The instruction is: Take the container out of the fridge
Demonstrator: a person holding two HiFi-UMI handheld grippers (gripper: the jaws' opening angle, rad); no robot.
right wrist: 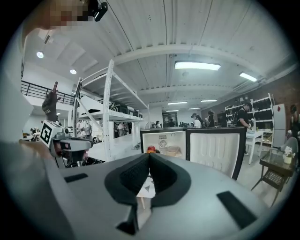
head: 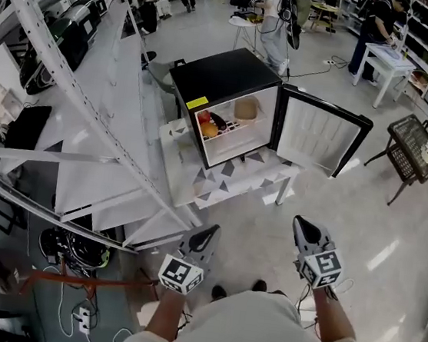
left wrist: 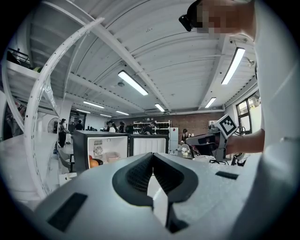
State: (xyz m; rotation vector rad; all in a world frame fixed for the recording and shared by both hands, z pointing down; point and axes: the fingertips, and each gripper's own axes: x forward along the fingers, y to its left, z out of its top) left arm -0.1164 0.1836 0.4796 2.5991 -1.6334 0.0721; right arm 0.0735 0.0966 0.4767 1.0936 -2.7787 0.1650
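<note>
Small black fridge point(head: 224, 78) far ahead, door point(head: 317, 132) swung open right, tan container point(head: 245, 109) inside, left gripper point(head: 207, 235) and right gripper point(head: 304, 228) near, both clenched empty.

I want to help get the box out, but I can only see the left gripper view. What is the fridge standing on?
Observer: The head view shows the fridge on a low white table with grey triangles.
Operator: Is the other grabber open?
Observer: No. The right gripper view shows the right gripper with its jaws together and nothing between them.
Operator: Is my grabber close to the table?
Observer: Not very. In the head view the left gripper is held near the person's body, and a stretch of floor lies between it and the table.
</note>
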